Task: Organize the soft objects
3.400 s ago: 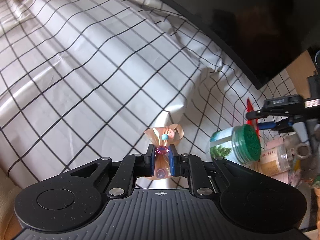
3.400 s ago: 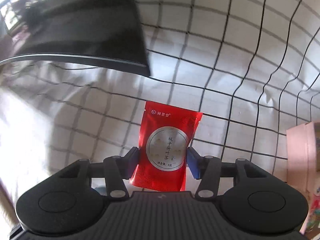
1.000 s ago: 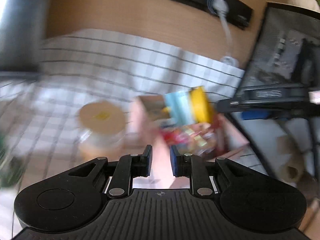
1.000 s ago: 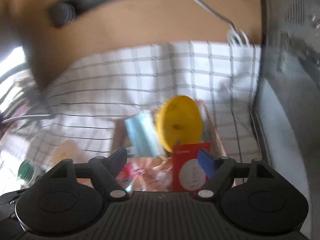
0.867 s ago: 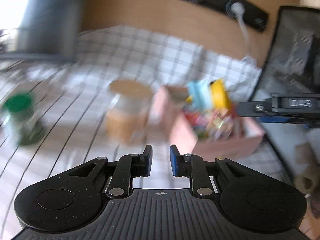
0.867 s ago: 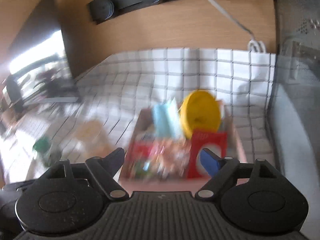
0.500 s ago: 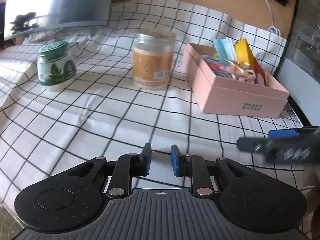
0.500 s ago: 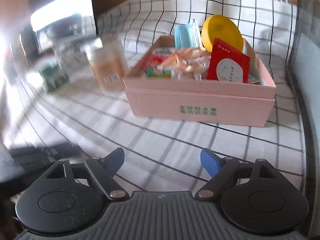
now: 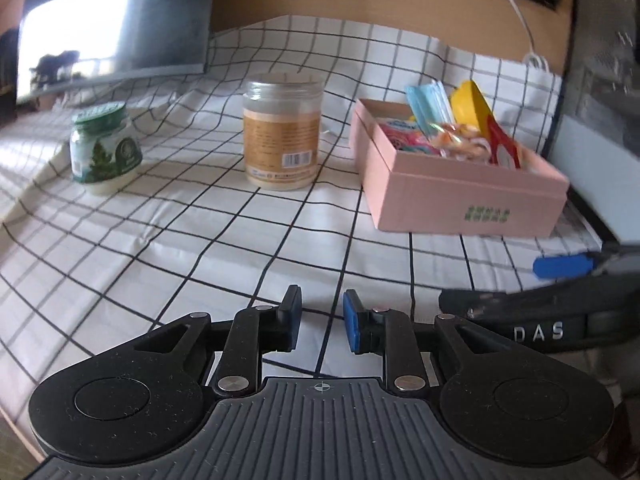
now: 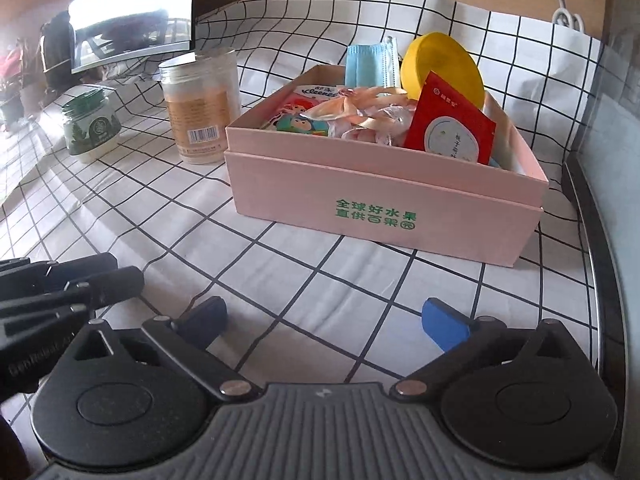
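Two jars: green-lidded point(image 10: 90, 126) at 10 o'clock, clear point(image 10: 200, 106) at 11. One pink box point(image 10: 384, 200) at 12, holding one red packet point(image 10: 452, 128), one yellow disc point(image 10: 442, 66), one blue mask point(image 10: 370, 65), one ribbon bow point(image 10: 352, 108), one cartoon pouch point(image 10: 302, 114). One monitor point(image 10: 130, 12) at 10.

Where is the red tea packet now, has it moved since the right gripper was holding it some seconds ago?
Yes. The red tea packet has left the right gripper, whose jaws now stand open and empty, and it leans inside the pink box, in front of the yellow lid.
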Tool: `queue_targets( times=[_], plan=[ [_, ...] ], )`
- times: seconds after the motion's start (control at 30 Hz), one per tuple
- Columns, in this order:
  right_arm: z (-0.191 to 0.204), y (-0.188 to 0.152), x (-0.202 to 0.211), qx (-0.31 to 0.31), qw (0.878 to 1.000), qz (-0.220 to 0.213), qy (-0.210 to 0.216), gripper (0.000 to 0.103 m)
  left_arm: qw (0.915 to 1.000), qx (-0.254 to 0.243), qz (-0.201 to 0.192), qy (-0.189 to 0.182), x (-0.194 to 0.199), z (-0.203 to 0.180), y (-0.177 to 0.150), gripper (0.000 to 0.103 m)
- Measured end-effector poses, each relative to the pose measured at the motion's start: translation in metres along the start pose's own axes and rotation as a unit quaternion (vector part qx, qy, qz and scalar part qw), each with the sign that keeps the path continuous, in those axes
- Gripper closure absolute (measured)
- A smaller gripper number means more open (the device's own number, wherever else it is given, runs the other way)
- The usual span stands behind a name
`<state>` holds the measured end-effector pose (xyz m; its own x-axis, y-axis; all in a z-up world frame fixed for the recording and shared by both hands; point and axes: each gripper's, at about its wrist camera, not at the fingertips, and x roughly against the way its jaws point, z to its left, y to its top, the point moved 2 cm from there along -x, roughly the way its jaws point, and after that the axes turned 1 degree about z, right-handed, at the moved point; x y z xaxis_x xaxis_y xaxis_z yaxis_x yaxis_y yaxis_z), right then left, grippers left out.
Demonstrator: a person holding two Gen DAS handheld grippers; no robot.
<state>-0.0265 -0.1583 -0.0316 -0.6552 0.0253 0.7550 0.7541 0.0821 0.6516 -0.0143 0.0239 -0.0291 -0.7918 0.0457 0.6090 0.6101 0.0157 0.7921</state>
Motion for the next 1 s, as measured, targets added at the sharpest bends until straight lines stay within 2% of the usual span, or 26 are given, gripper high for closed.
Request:
queue_targets(
  times=[0.13, 1.0],
  plan=[
    [-0.0012, -0.0083, 0.0033, 0.004, 0.999, -0.034, 0.005, 0.0, 1.0, 0.0, 0.0, 0.009, 0.0008, -0.0025, -0.0013, 0.078],
    [-0.0019, -0.0061, 0.0013, -0.005, 0.999, -0.033, -0.004, 0.0, 0.9999, 0.006, -0.003, 0.011, 0.0052, -0.0023, -0.0046, 0.078]
  ],
)
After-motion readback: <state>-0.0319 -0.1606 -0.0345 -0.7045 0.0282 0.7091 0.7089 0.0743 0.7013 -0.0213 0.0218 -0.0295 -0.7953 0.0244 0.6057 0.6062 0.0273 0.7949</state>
